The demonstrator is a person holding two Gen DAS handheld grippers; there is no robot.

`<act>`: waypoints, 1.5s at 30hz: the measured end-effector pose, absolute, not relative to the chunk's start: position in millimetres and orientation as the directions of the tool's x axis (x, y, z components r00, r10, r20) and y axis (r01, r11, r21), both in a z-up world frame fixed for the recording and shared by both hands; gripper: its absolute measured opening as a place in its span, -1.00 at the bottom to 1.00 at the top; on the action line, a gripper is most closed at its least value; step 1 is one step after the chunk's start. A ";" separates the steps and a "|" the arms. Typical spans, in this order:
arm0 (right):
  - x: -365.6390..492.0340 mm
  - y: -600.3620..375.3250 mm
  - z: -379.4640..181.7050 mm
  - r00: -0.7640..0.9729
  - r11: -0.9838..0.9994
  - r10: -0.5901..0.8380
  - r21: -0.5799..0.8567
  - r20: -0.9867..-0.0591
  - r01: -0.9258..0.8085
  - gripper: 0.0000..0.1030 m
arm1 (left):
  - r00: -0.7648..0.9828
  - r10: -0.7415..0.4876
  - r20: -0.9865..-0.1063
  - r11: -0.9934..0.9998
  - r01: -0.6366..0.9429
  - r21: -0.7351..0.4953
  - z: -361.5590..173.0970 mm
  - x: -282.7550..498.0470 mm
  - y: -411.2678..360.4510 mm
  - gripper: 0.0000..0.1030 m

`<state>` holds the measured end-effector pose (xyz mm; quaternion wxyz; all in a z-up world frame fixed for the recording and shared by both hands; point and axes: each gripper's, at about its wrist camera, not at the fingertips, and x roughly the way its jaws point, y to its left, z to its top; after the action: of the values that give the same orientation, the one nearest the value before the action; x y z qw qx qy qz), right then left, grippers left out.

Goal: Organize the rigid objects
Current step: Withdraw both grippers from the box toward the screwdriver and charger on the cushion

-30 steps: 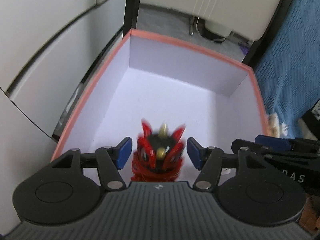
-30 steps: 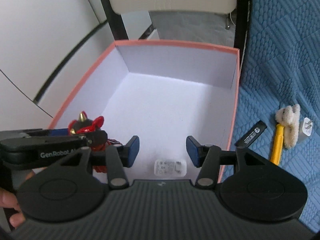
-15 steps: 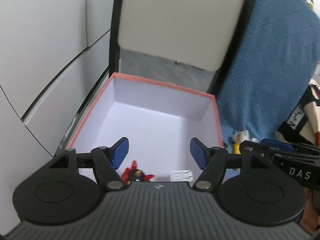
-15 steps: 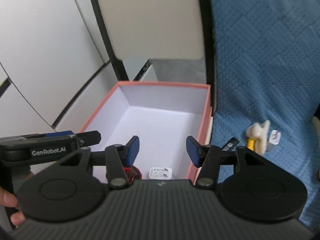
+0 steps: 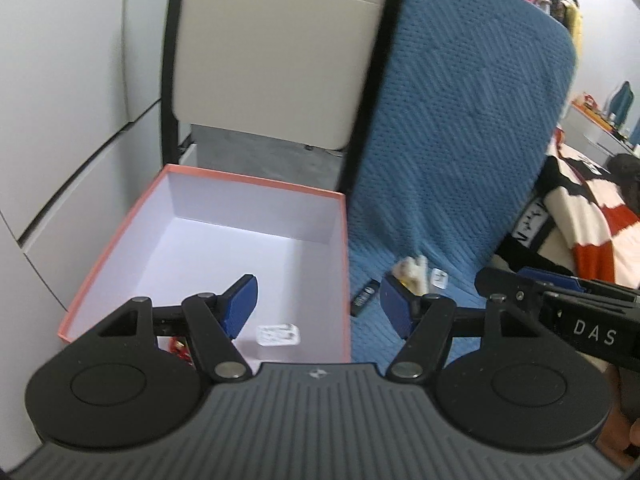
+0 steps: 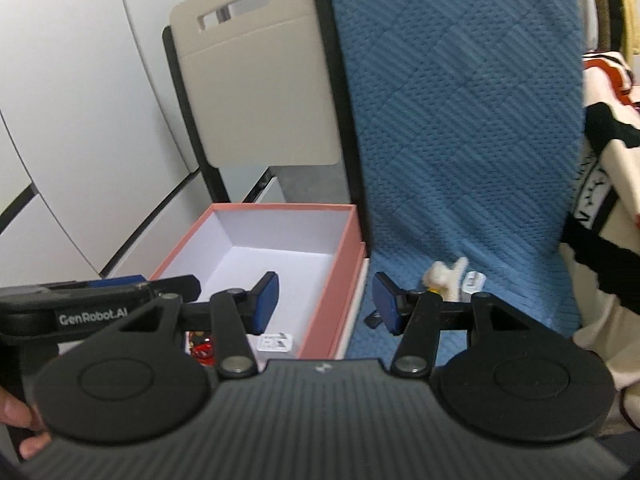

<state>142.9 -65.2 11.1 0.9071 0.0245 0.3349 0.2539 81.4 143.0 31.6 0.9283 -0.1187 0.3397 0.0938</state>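
A pink-rimmed white box (image 5: 120, 240) (image 6: 340, 264) stands left of a blue quilted bedspread (image 5: 460, 160) (image 6: 460, 140). In the box lie a red and black toy figure (image 5: 178, 347) (image 6: 200, 346), mostly hidden, and a small white charger (image 5: 278, 324) (image 6: 275, 343). On the bedspread lie a black stick-shaped item (image 5: 364, 298) (image 6: 373, 320), a white plush toy with a yellow part (image 5: 410, 274) (image 6: 444, 278) and a white plug (image 5: 440, 279) (image 6: 474, 281). My left gripper (image 5: 318, 310) is open and empty above the box's right wall. My right gripper (image 6: 324, 308) is open and empty above that wall too.
A beige chair back with a black frame (image 5: 280, 52) (image 6: 256, 92) stands behind the box. White cabinet panels (image 5: 72, 100) (image 6: 72, 120) line the left. A black, white and orange blanket (image 5: 580, 216) (image 6: 608, 128) lies at the right.
The left gripper let go of the red toy, which now lies in the box. Both grippers have risen and pulled back from the box, swinging right toward the bedspread.
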 end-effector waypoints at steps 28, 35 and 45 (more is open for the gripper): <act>57.6 -184.4 -40.8 0.743 0.948 0.312 0.143 -0.591 -0.285 0.07 | 0.749 -0.045 -0.661 0.985 -0.075 -0.152 -15.2 37.1 24.2 0.41; 63.6 -200.9 -66.4 0.725 0.956 0.292 0.159 -0.624 -0.248 0.07 | 0.725 -0.063 -0.686 0.987 -0.056 -0.150 -33.9 51.7 13.0 0.41; 99.6 -209.0 -94.2 0.715 0.965 0.262 0.179 -0.648 -0.191 0.07 | 0.697 -0.091 -0.711 0.988 -0.028 -0.154 -61.8 107.0 14.0 0.41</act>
<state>99.6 -209.0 -94.2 0.9246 0.0495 0.3572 0.1224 107.0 14.0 -61.8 0.9180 -0.0767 0.3887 -0.0171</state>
